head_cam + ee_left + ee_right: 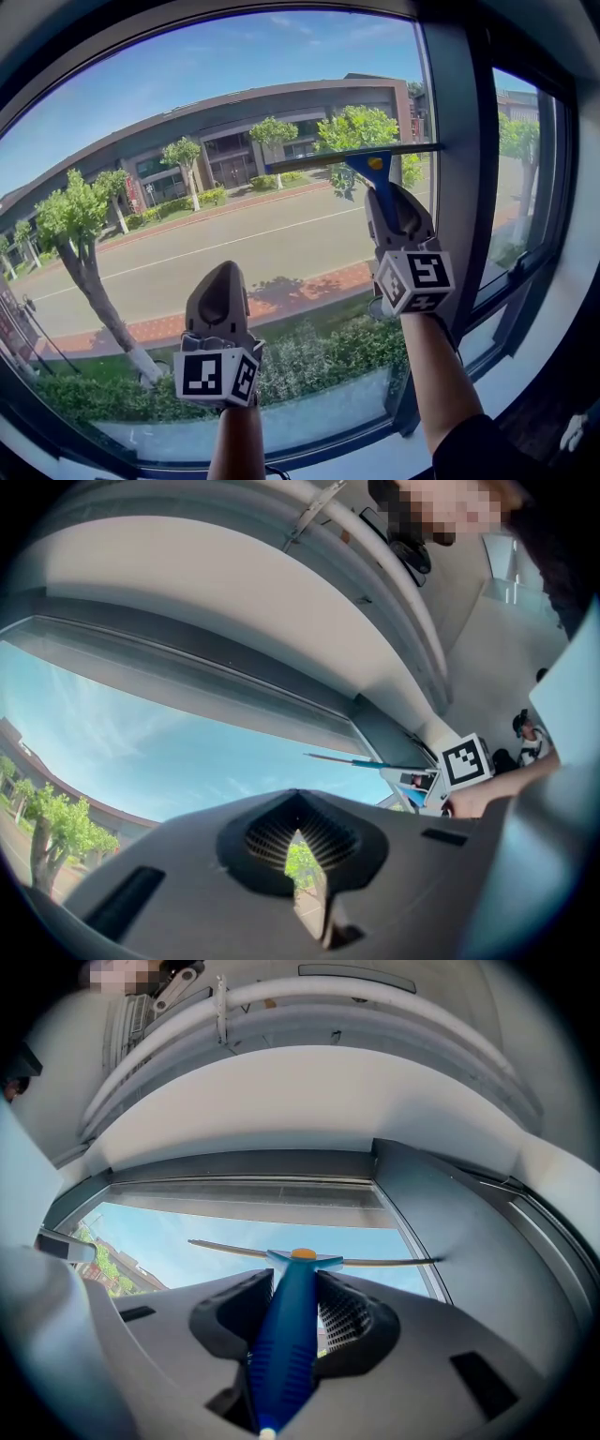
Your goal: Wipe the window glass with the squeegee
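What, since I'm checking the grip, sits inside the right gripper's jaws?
The squeegee, clamped by its blue handle in the right gripper. The jaws hide the handle's sides.

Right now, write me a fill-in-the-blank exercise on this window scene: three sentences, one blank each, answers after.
1. The right gripper is shut on the squeegee, clamping its ____ handle.
2. The squeegee's blade lies roughly level across the window glass, one end reaching the frame at the pane's ____ edge.
3. The left gripper, lower down in front of the glass, holds ____.

Missing words: blue; right; nothing.
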Demonstrator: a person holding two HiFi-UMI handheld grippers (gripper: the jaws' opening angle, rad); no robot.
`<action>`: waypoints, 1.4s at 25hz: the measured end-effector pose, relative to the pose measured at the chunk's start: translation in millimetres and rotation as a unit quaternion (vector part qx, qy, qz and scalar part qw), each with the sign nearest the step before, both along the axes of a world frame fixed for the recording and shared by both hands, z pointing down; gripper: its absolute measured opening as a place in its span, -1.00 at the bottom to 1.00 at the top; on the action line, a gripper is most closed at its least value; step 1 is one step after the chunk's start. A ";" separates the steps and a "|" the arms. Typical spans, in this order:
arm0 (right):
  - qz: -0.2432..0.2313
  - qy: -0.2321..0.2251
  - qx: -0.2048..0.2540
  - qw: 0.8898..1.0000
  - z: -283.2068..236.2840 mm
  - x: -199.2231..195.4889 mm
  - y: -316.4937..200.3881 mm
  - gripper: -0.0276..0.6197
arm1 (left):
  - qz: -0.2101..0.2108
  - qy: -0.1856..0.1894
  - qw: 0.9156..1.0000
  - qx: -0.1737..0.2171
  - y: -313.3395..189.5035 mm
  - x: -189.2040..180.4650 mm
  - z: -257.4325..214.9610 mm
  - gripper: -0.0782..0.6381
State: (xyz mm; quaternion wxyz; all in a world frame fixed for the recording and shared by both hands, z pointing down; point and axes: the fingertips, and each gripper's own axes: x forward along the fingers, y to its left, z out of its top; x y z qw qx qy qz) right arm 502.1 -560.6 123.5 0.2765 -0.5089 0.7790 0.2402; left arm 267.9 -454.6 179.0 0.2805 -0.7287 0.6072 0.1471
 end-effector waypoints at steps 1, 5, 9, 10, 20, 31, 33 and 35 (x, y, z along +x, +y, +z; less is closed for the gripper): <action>0.000 -0.002 -0.001 1.000 2.3 -0.1 -0.2 -0.48 | 0.000 0.001 1.000 -0.002 -0.4 -0.5 1.7 -0.78; 0.004 0.002 0.000 1.000 11.7 -0.6 -0.6 -0.48 | 0.000 0.007 1.000 -0.011 0.8 -5.9 9.4 -0.78; 0.005 0.005 -0.004 1.000 23.0 -0.1 -1.7 -0.48 | 0.000 0.009 1.000 -0.017 3.0 -8.9 16.6 -0.78; 0.005 0.005 -0.005 1.000 24.7 0.2 -1.8 -0.48 | 0.000 0.009 1.000 -0.018 3.0 -8.9 17.7 -0.78; 0.003 0.001 -0.012 1.000 44.8 -3.2 -1.9 -0.48 | -0.002 0.005 1.000 -0.027 -0.1 -8.6 33.7 -0.78; 0.004 -0.003 -0.027 1.000 65.3 -2.0 -5.1 -0.48 | -0.001 0.013 0.999 -0.047 -6.6 -8.9 47.2 -0.78; 0.007 0.003 -0.027 1.000 69.7 -3.3 -4.7 -0.48 | 0.000 0.014 0.999 -0.051 -7.5 -8.9 51.5 -0.78; 0.010 0.008 -0.026 1.000 73.6 -3.9 -3.6 -0.48 | 0.001 0.015 0.998 -0.056 -8.9 -8.0 56.7 -0.78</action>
